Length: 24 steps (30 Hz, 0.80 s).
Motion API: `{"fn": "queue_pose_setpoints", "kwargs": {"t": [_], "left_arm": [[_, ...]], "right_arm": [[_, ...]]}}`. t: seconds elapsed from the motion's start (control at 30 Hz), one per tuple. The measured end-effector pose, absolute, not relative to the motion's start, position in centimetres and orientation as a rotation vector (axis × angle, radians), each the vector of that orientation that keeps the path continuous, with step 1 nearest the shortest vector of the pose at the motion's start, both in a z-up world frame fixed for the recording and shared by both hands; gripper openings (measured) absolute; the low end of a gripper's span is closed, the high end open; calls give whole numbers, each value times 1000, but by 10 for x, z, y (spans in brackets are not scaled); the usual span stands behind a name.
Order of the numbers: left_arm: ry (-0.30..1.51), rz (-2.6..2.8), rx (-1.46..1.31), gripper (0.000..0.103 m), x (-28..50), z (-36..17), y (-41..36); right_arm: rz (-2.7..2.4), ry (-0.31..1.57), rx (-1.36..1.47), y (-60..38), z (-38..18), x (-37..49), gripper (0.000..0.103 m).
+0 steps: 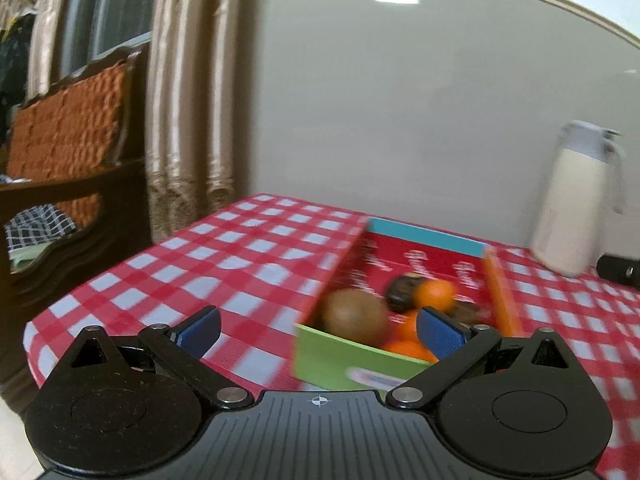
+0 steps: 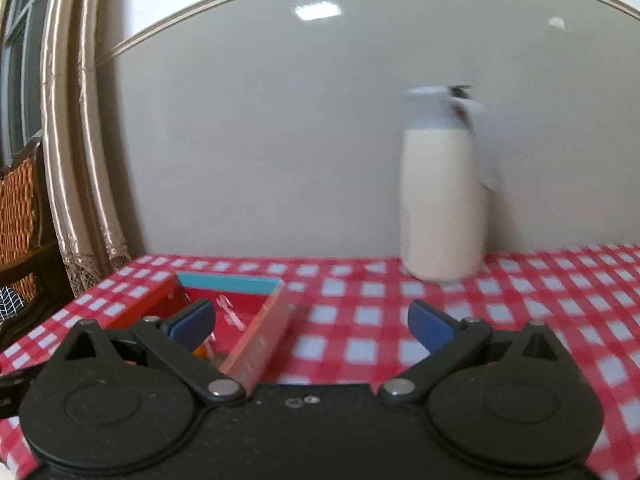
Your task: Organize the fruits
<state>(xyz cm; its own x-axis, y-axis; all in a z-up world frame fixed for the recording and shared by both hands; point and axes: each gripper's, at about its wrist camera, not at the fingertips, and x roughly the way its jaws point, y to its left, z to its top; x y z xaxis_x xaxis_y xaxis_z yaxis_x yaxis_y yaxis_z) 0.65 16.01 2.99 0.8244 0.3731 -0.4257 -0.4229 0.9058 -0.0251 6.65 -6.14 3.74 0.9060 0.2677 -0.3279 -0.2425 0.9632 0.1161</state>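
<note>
Blurred fruit box (image 1: 340,364), perhaps thermos (image 1: 576,200) behind

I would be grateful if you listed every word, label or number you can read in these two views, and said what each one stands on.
None can be read.
Box, red inner wall: repeated white script, too blurred to read.
Box, green front wall: a white label near its lower edge, too blurred to read.
Flask: no print visible.
Left gripper and right gripper: only small marks on their bodies, no words.
</note>
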Motion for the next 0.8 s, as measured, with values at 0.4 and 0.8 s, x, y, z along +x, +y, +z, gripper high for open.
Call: {"fn": "queue_pose_setpoints", "kwargs": {"t": [0.4,0.8], "left_arm": [[372,286,64,103,-69,52,66],[337,258,-10,103,-83,43,77]], "right_arm": [[141,303,-67,-144,31,-60,103],[89,273,-101,-149,15,-70,103]]}}
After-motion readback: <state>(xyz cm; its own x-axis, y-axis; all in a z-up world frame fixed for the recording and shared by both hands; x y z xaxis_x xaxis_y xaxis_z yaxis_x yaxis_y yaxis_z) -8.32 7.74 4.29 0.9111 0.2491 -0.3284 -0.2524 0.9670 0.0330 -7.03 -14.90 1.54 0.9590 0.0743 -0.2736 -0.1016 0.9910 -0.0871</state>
